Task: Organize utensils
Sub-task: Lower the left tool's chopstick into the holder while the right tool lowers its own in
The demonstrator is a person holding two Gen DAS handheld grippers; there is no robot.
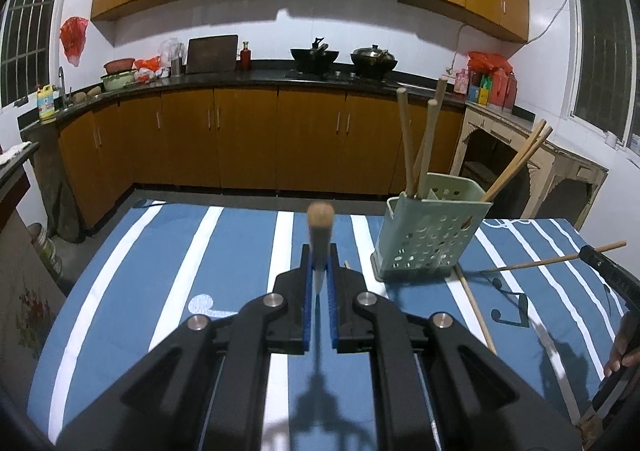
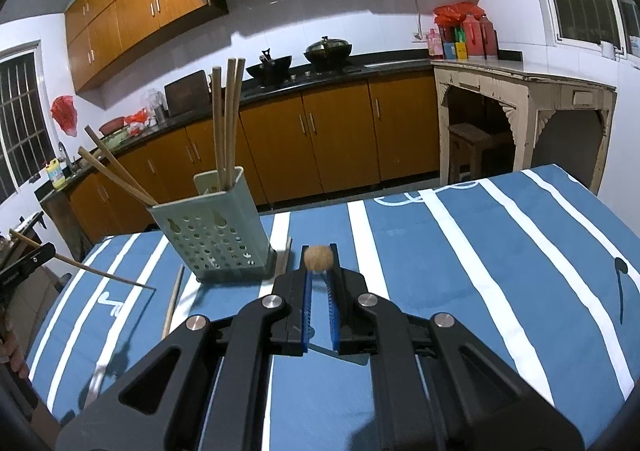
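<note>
Item: chopstick [image 1: 319, 235], clamped end-on in my left gripper [image 1: 319, 271]; second chopstick [image 2: 318, 258] likewise clamped in my right gripper [image 2: 319, 275], both with long axes pointing forward. Green holder [image 1: 430, 239]: ahead-right of left gripper, ahead-left of right; both seem similarly near. Loose chopstick [image 1: 474, 309] beside holder.

Dim indoor overhead light, hard shadows on the tablecloth [image 1: 248, 243], strong fisheye bending, vignetted corners.

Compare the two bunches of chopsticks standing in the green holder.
The bunch of three stands nearly upright, while the pair leans far out over the rim. The three cluster close together; the pair splays slightly apart. Both are plain wood and sit in the green holder.
</note>
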